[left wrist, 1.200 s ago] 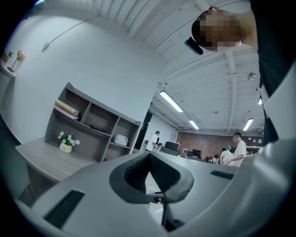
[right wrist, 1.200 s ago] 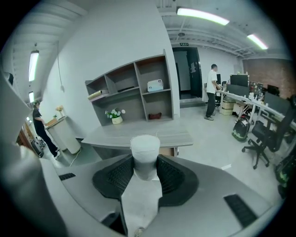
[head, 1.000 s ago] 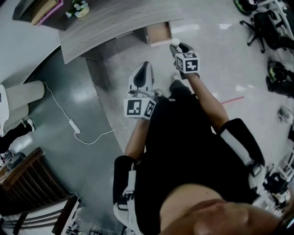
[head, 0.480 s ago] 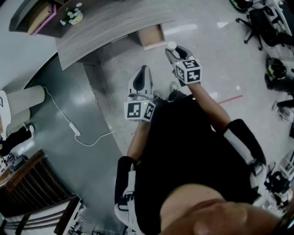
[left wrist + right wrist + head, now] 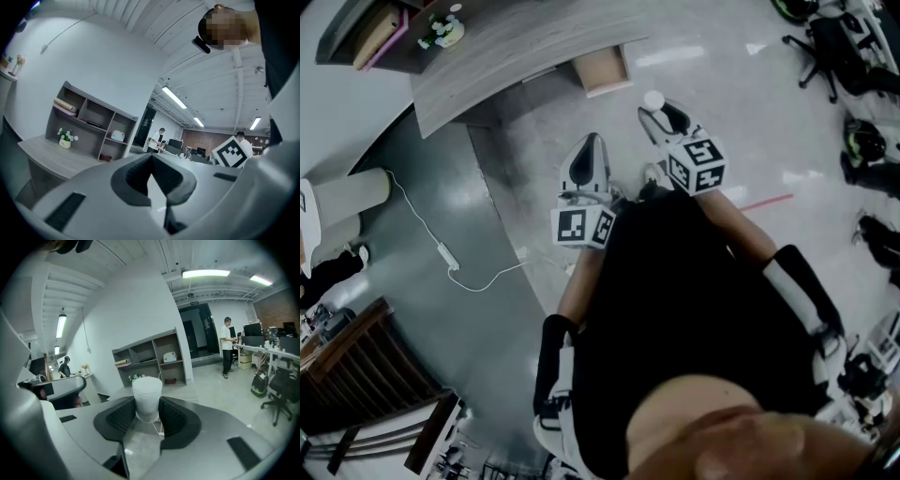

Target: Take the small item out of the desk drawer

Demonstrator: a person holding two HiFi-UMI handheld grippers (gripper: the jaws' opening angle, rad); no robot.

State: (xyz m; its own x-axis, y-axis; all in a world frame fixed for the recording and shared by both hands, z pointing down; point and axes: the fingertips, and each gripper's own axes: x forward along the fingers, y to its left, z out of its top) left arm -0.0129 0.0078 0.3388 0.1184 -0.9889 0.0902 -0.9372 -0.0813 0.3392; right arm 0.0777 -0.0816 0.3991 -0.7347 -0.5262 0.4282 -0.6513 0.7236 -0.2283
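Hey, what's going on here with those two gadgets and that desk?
A person stands near a curved desk with a two-jaw gripper in each hand. The right gripper is clamped on a small white item, held over the floor, clear of the open drawer. The left gripper is shut with nothing in it, closer to the person's body.

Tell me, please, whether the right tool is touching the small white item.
Touching. The right gripper view shows the small white item clamped in the right tool, with its ribbed pads pressed against both sides of the item.
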